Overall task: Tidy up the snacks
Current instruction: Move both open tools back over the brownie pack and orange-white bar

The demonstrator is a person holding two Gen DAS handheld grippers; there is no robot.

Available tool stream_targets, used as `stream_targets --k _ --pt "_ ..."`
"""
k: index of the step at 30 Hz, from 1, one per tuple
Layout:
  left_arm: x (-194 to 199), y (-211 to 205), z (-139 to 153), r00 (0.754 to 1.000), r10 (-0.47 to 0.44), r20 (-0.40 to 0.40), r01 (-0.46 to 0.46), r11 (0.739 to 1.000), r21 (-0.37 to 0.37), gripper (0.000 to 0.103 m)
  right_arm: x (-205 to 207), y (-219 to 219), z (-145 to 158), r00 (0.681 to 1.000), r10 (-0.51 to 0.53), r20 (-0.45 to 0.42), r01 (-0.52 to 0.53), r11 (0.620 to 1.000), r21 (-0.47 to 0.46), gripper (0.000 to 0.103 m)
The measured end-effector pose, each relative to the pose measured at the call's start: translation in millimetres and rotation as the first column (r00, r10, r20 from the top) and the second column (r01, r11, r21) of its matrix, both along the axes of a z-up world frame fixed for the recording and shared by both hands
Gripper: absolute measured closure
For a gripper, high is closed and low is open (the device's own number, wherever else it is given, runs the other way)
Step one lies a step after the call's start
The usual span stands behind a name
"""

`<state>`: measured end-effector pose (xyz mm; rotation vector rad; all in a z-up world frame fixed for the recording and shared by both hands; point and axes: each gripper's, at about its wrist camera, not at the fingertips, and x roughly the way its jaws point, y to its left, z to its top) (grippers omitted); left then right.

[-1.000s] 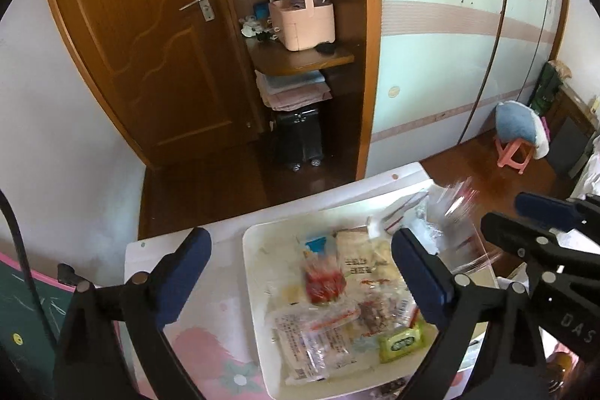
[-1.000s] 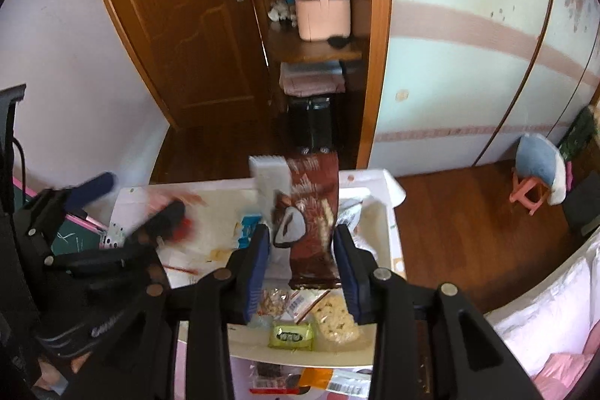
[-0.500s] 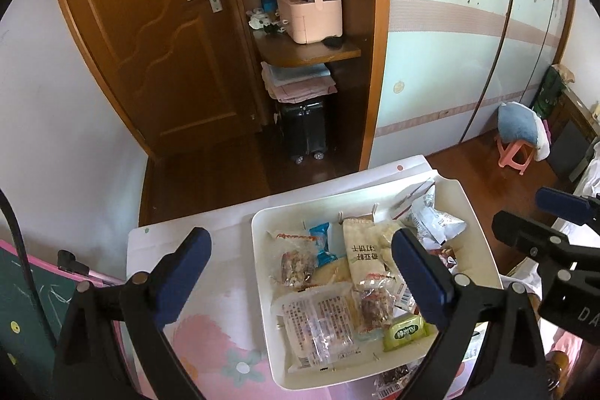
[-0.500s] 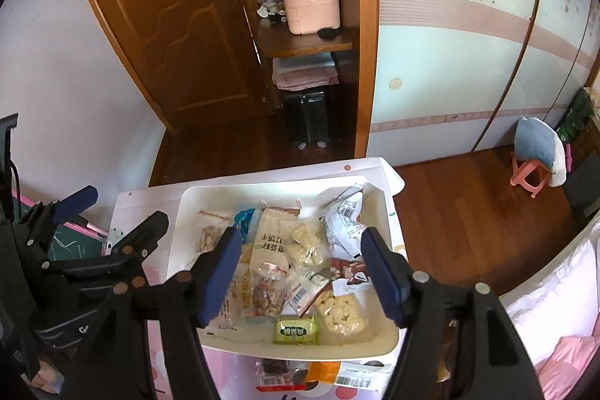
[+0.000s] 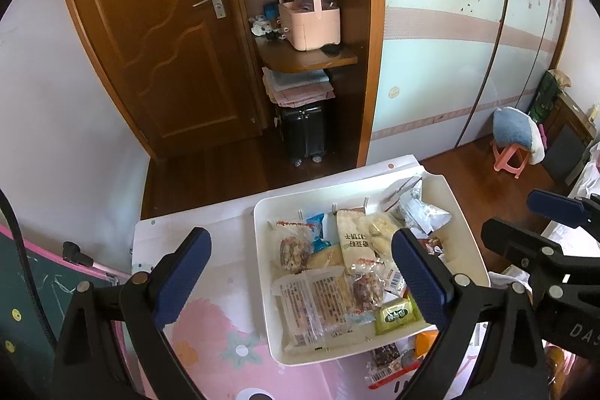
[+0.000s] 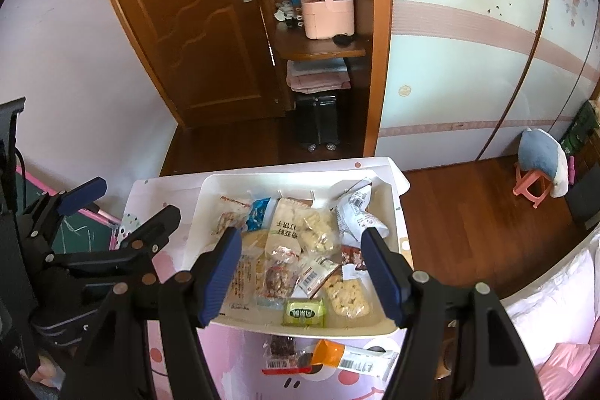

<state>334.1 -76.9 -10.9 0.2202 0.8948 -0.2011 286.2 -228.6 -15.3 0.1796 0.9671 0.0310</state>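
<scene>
A white tray (image 5: pixel 262 287) (image 6: pixel 195 212) holds several wrapped snacks, among them a green packet (image 5: pixel 397 315) (image 6: pixel 303 313) and the brown chocolate bar (image 6: pixel 350 255) near its right side. My left gripper (image 5: pixel 300 283) is open and empty, above the tray's left half. My right gripper (image 6: pixel 305 272) is open and empty, above the tray's near part. Each gripper also shows in the other view: the right one (image 5: pixel 525 223) at the tray's right, the left one (image 6: pixel 123 205) at its left.
The tray sits on a small table with a pink flowered cover (image 5: pixel 210 355). Two or three loose snack packets (image 6: pixel 330 355) lie on the table in front of the tray. A dark board (image 5: pixel 33 287) leans at the left. Beyond the table are a wooden door and shelves.
My right gripper has opened and let go of the brown chocolate bar, which now lies in the tray. Both grippers have drawn back a little from the tray.
</scene>
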Motion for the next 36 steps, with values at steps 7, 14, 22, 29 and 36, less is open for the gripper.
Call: stream_targets --k 7,14,22,29,36 --pt "-24 -1 13 1.0 0.004 0.019 -0.003 1.0 -0.015 0.006 -25 -2 10 0.999 0.037 0.021 -0.038 0.999 0.01 0.036" --pt "-56 -9 21 0.999 -0.01 0.037 0.011 0.999 -0.034 0.006 -54 -7 14 0.997 0.067 0.039 -0.067 0.998 -0.003 0.036" --pt "-99 -23 20 0.998 -0.049 0.038 0.051 0.997 -0.051 0.006 -94 -15 6 0.991 0.127 0.033 -0.126 0.992 -0.026 0.036" --pt "-132 -29 -2 0.998 -0.064 0.009 0.064 0.995 -0.078 0.006 -129 -27 -20 0.979 0.203 0.011 -0.203 0.978 -0.048 0.037" --pt "-146 -24 -40 0.996 -0.043 -0.076 0.034 0.993 -0.116 0.006 -150 -34 -57 0.969 0.244 -0.041 -0.247 0.963 -0.111 0.037"
